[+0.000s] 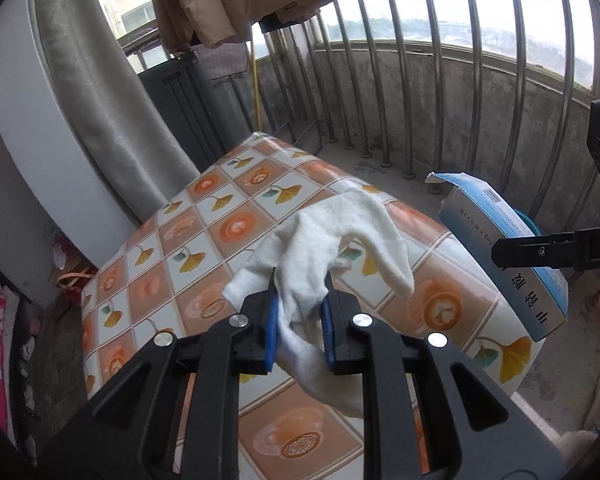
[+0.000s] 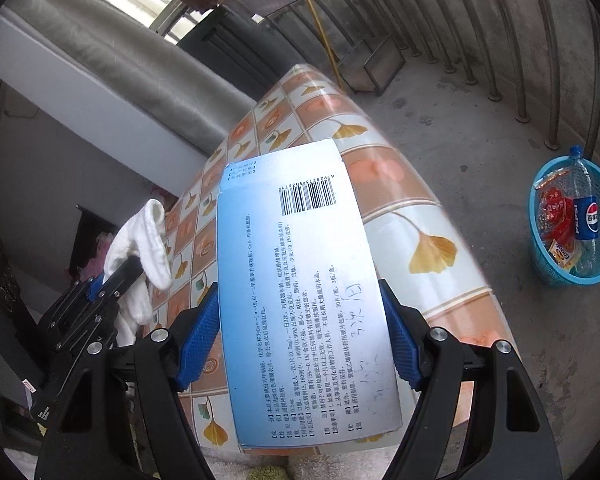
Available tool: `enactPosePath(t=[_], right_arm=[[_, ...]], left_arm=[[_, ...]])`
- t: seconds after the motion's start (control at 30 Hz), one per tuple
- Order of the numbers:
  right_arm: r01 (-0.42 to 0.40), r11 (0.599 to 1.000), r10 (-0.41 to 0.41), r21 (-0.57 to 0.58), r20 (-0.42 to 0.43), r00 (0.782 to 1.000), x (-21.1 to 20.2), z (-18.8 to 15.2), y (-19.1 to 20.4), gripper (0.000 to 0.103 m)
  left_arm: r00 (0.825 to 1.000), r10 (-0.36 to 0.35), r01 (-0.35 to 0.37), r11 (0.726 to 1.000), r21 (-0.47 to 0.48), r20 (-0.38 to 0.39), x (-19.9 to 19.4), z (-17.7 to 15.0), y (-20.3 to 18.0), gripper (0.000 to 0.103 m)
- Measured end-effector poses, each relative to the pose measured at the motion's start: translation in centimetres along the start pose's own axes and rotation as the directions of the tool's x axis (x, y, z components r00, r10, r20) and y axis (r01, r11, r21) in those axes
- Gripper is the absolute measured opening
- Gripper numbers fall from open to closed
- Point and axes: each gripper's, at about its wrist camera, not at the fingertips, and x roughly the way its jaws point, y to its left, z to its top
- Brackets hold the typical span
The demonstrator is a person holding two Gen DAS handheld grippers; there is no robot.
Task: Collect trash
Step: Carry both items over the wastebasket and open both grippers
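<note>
My left gripper [image 1: 299, 312] is shut on a white sock [image 1: 332, 236] and holds it above the table [image 1: 204, 216] with the tiled leaf-pattern cloth. The sock droops over both sides of the blue pads. The left gripper also shows in the right wrist view [image 2: 116, 276] with the sock [image 2: 144, 248]. My right gripper [image 2: 300, 340] is shut on a flat blue-and-white medicine box [image 2: 300, 300], held above the table's right edge. The box also shows at the right of the left wrist view [image 1: 508, 252], with the right gripper [image 1: 556, 250] on it.
A blue mesh waste basket [image 2: 576, 226] stands on the concrete floor right of the table, holding a Pepsi bottle and wrappers. Metal balcony railing [image 1: 440, 92] runs behind. A grey curtain [image 1: 100, 100] and hanging clothes are at left and above.
</note>
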Motion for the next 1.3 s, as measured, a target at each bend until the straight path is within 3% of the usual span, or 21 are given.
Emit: enactPosePath(t=[0.13, 0.23, 0.3, 0.4, 0.43, 0.47, 0.53, 0.7, 0.73, 0.8, 0.83, 0.87, 0.93, 1.03, 1.1, 1.17, 1.3], right_arm=[[0.019, 0.993, -0.033, 0.116, 0.120, 0.992, -4.3, 0.2, -4.6, 0.072], [0.056, 0.969, -0.107, 0.241, 0.204, 0.973, -8.0, -0.1, -9.4, 0.072], [0.074, 0.935, -0.166, 0.348, 0.243, 0.956, -10.5, -1.0, -13.3, 0.073], [0.086, 0.877, -0.234, 0.472, 0.264, 0.936, -12.7, -2.1, -18.2, 0.073], [0.088, 0.855, -0.253, 0.512, 0.262, 0.932, -13.2, -2.7, -19.9, 0.073], [0.086, 0.837, -0.263, 0.540, 0.258, 0.930, -13.3, -3.0, -21.2, 0.073], [0.078, 0.813, -0.267, 0.577, 0.249, 0.931, -13.0, -3.3, -23.4, 0.073], [0.068, 0.762, -0.278, 0.643, 0.232, 0.932, -10.9, -2.0, -28.1, 0.073], [0.059, 0.757, -0.277, 0.651, 0.237, 0.931, -10.8, -1.6, -28.8, 0.073], [0.046, 0.742, -0.295, 0.668, 0.263, 0.919, -9.9, -0.3, -30.9, 0.074], [0.048, 0.741, -0.306, 0.670, 0.272, 0.912, -9.1, 0.5, -31.8, 0.075], [0.034, 0.731, -0.301, 0.682, 0.277, 0.913, -7.9, 1.1, -33.2, 0.084], [0.005, 0.693, -0.281, 0.721, 0.263, 0.923, -5.1, 1.8, -36.2, 0.090], [0.048, 0.615, -0.265, 0.787, 0.149, 0.953, -0.1, 1.2, -40.0, 0.090], [0.051, 0.561, -0.260, 0.826, 0.117, 0.958, 1.4, -0.1, -41.2, 0.090], [0.023, 0.554, -0.245, 0.832, 0.137, 0.960, 1.7, -1.5, -41.2, 0.090], [0.042, 0.576, -0.266, 0.817, 0.138, 0.954, 0.6, -2.9, -39.7, 0.090]], left_arm=[[0.984, -0.176, 0.176, 0.984, -0.018, -0.009, 1.6, 2.9, -2.3, 0.016], [0.947, -0.319, 0.318, 0.948, -0.030, -0.030, 3.5, 5.5, -4.9, 0.016], [0.909, -0.412, 0.409, 0.911, -0.057, -0.060, 5.3, 7.1, -6.8, 0.016], [0.819, -0.558, 0.542, 0.829, -0.136, -0.133, 9.1, 9.3, -10.5, 0.017], [0.799, -0.582, 0.564, 0.813, -0.148, -0.150, 10.2, 9.6, -11.8, 0.017], [0.784, -0.597, 0.578, 0.802, -0.152, -0.172, 11.5, 10.2, -13.5, 0.018], [0.769, -0.604, 0.585, 0.797, -0.151, -0.212, 13.8, 10.9, -16.5, 0.018], [0.686, -0.653, 0.627, 0.754, -0.196, -0.322, 19.7, 12.4, -23.9, 0.018], [0.681, -0.655, 0.628, 0.753, -0.198, -0.329, 20.4, 12.7, -25.1, 0.019], [0.666, -0.669, 0.642, 0.739, -0.205, -0.329, 22.3, 13.6, -27.4, 0.037], [0.664, -0.669, 0.640, 0.739, -0.208, -0.334, 23.1, 13.9, -28.3, 0.063], [0.672, -0.656, 0.625, 0.751, -0.212, -0.342, 23.9, 14.2, -29.1, 0.078], [0.686, -0.639, 0.598, 0.768, -0.230, -0.349, 25.4, 14.3, -29.9, 0.078], [0.676, -0.639, 0.575, 0.769, -0.279, -0.367, 26.5, 13.9, -29.4, 0.078], [0.675, -0.646, 0.575, 0.764, -0.295, -0.356, 26.1, 13.4, -28.2, 0.078], [0.684, -0.645, 0.572, 0.764, -0.297, -0.340, 25.3, 13.0, -26.6, 0.078], [0.711, -0.643, 0.569, 0.764, -0.304, -0.286, 22.7, 12.4, -23.2, 0.078]])
